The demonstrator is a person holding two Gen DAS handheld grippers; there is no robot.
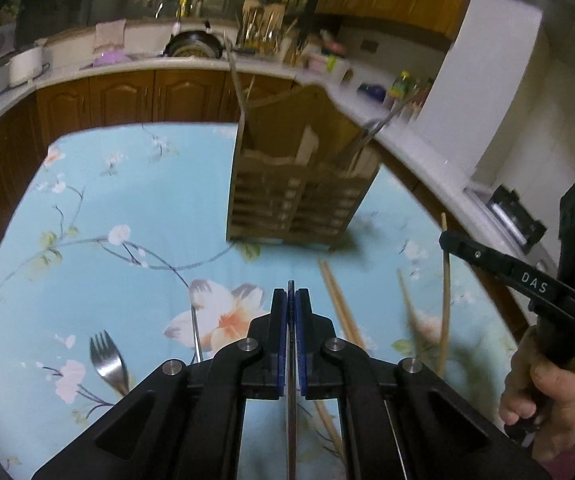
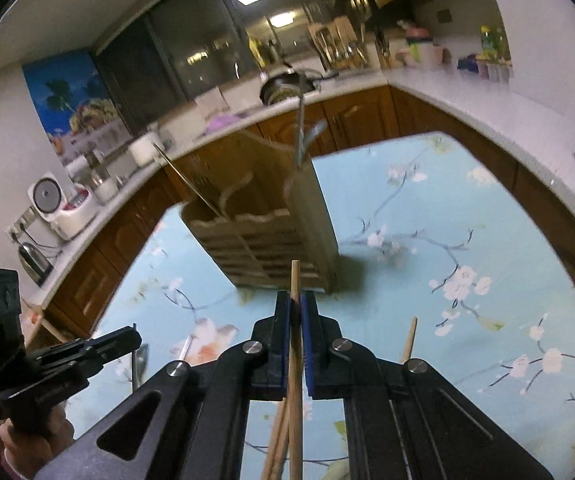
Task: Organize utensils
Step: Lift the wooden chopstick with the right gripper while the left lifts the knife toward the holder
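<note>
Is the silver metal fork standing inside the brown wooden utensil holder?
No, the silver metal fork lies flat on the floral tablecloth, apart from the wooden holder.

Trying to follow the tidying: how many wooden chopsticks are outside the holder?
4. One chopstick is clamped in the right gripper; a pair and a single one lie on the tablecloth. Others may be hidden.

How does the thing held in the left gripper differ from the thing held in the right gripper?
The left gripper is shut on a thin, flat metal utensil, grey and shiny; its end is hidden. The right gripper is shut on a wooden chopstick, round and light brown. The metal utensil barely passes the fingertips; the wooden chopstick sticks out well past them. Both are long, slim and clamped lengthwise between the pads.
</note>
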